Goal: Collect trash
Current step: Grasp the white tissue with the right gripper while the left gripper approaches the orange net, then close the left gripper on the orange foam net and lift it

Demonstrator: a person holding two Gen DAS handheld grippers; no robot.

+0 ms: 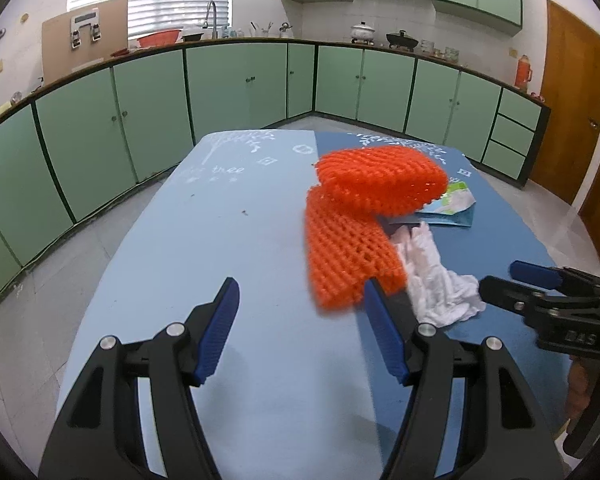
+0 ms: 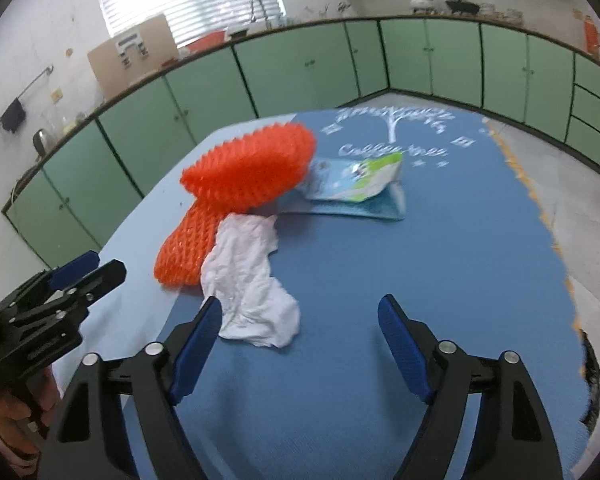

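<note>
An orange foam fruit net (image 1: 352, 220) lies bent on the blue table (image 1: 240, 240). A crumpled white tissue (image 1: 440, 280) lies next to it, and a torn blue-green snack packet (image 1: 448, 206) behind it. My left gripper (image 1: 300, 292) is open and empty just in front of the net's near end. In the right wrist view the net (image 2: 240, 176), tissue (image 2: 248, 280) and packet (image 2: 356, 184) show ahead. My right gripper (image 2: 300, 312) is open and empty, its left finger beside the tissue. It also shows in the left wrist view (image 1: 540, 280).
The table is covered by a light blue and dark blue cloth (image 2: 440, 260) with white tree prints. Green kitchen cabinets (image 1: 240, 80) run around the room beyond the table. A wooden door (image 1: 572, 100) stands at the right.
</note>
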